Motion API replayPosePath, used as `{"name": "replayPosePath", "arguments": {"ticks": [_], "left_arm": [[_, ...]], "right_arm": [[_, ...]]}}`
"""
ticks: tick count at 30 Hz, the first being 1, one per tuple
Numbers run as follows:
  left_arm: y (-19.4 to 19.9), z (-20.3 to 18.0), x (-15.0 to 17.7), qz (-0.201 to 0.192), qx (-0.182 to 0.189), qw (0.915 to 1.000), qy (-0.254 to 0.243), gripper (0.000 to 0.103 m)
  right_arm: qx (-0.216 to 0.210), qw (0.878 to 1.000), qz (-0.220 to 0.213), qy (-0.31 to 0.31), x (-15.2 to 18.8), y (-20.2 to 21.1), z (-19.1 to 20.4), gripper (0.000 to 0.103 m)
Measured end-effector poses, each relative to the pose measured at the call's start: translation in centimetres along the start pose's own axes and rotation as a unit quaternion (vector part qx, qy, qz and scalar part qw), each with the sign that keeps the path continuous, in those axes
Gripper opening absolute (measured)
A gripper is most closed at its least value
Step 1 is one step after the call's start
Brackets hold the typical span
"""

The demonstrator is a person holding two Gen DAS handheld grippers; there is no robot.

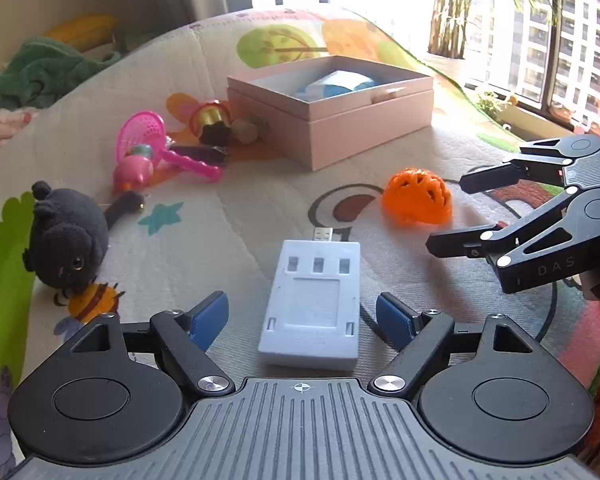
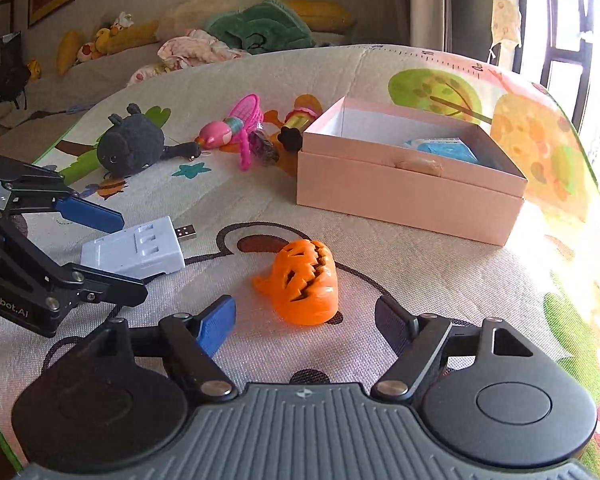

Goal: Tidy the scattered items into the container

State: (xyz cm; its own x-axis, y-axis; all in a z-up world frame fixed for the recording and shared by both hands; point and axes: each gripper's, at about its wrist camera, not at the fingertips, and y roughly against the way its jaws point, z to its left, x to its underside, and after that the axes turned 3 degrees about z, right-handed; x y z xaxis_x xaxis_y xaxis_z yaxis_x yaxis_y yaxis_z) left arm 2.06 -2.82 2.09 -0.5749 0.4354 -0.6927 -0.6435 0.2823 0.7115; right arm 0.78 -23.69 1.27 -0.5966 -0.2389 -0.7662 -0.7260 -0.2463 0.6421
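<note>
An open pale pink cardboard box [image 2: 408,196] holding a blue-and-white packet [image 2: 440,148] sits behind a flat white plastic USB charger [image 1: 314,304] and an orange lattice pumpkin [image 2: 306,284].

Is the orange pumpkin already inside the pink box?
No, the orange pumpkin lies on the mat, in front of the pink box.

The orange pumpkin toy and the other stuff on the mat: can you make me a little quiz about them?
1. True or false: the orange plastic pumpkin toy lies inside the pink cardboard box.
2. What lies between the left gripper fingers? A) white plastic USB charger B) black plush toy C) pink toy net
3. Fill in: the right gripper is ____ (open/shut).

Key: 1 false, it lies on the mat; 2 A, the white plastic USB charger, untouched; 3 open.
</note>
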Motion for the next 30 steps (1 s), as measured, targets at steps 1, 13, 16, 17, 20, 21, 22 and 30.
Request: {"name": "replayPosePath", "arguments": {"ticks": [1, 13, 16, 17, 20, 21, 22, 30], "left_arm": [[0.0, 0.5, 0.1, 0.002, -0.011, 0.9999, 0.004, 0.089], [0.8, 6.0, 0.3, 0.012, -0.044, 0.9915, 0.122, 0.101], [0.7, 4.5, -0.6, -0.002, -0.032, 0.9890, 0.144, 0.103], [0.5, 4.0, -1.0, -0.006, -0.045, 0.9876, 0.150, 0.103], [-0.4, 2.1, -2.4, -0.024, -0.100, 0.9826, 0.154, 0.103], [-0.8, 1.4, -3.0, -0.029, -0.112, 0.9822, 0.148, 0.103], [-1.2, 0.8, -3.4, -0.033, -0.125, 0.9821, 0.137, 0.103], [-3.8, 0.1, -3.3, 0.000, -0.189, 0.9774, 0.094, 0.103]], "right_arm": [[-0.002, 1.000, 0.003, -0.001, 0.0, -0.1, 0.1, 0.079], [-0.008, 0.999, 0.027, -0.024, 0.3, -0.9, 0.2, 0.103], [-0.007, 0.999, 0.024, -0.033, 0.3, -0.9, 0.2, 0.103], [-0.005, 0.999, 0.023, -0.036, 0.4, -0.9, 0.2, 0.103], [0.002, 0.999, 0.017, -0.036, 0.5, -0.9, 0.4, 0.103], [0.003, 0.999, 0.015, -0.038, 0.6, -0.8, 0.4, 0.103], [0.004, 0.999, 0.013, -0.039, 0.7, -0.8, 0.5, 0.103], [0.005, 0.999, 0.003, -0.043, 1.1, -0.5, 0.7, 0.103]]}}
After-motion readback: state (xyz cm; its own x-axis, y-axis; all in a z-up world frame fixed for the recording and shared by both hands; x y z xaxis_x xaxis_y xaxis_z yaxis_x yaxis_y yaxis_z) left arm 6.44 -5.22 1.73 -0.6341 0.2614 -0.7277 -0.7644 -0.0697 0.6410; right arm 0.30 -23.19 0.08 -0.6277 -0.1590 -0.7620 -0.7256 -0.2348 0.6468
